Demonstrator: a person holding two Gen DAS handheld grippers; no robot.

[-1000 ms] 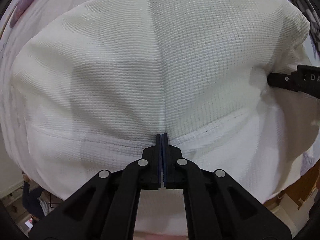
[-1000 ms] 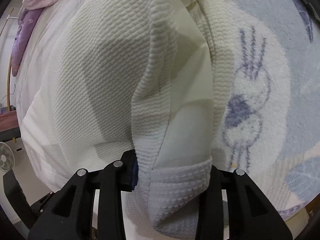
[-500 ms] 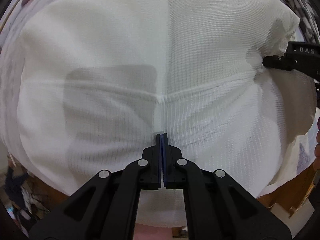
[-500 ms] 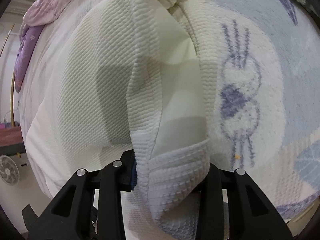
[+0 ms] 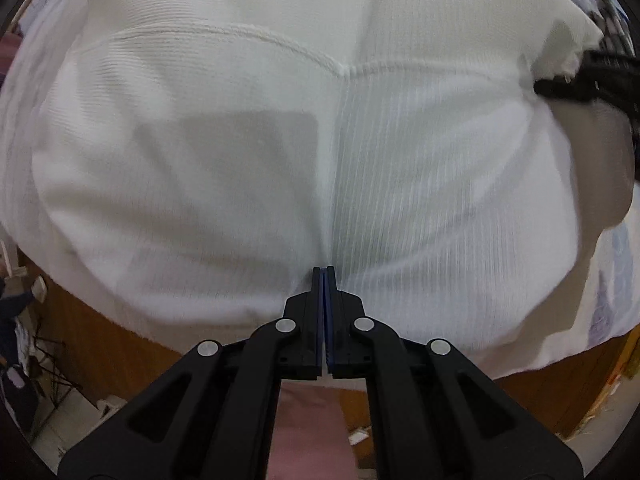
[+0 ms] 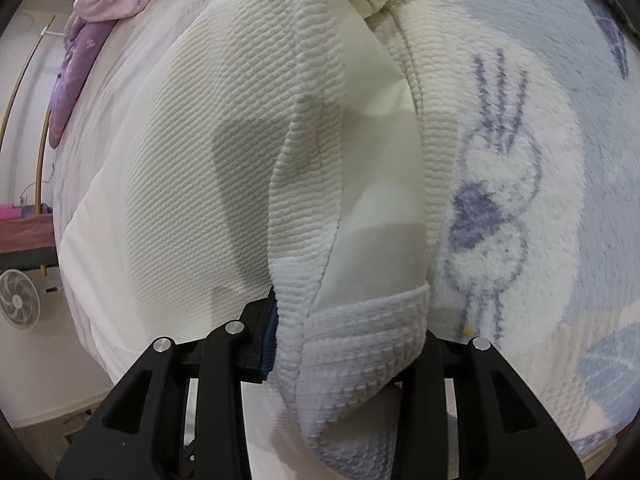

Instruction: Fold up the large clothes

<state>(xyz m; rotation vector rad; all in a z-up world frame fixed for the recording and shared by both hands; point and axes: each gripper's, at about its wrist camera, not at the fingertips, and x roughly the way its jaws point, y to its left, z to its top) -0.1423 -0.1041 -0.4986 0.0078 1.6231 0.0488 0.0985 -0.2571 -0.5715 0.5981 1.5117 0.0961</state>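
Risk of the thick bunched hem slipping out of the right claw point(image 6: 344, 344) if tugged sideways, and of the thin pinch in the left claw point(image 5: 324, 276) sliding free, letting the white waffle-knit cotton garment point(image 5: 248, 168) sag and skew the fold (judged from the grips alone). Spread over the pale blue fleece blanket with purple motifs point(image 6: 520, 200) on the bed, right claw's tips visible at three o'clock in the left view. Left claw pointed straight down, shut on a crease of the fabric; right claw tilted steeply down, clamped partway around the rolled hem.

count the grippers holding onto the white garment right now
2. The left gripper is shut on a thin fold at the white garment's near edge; the right gripper clamps a bunched cuff at its side.
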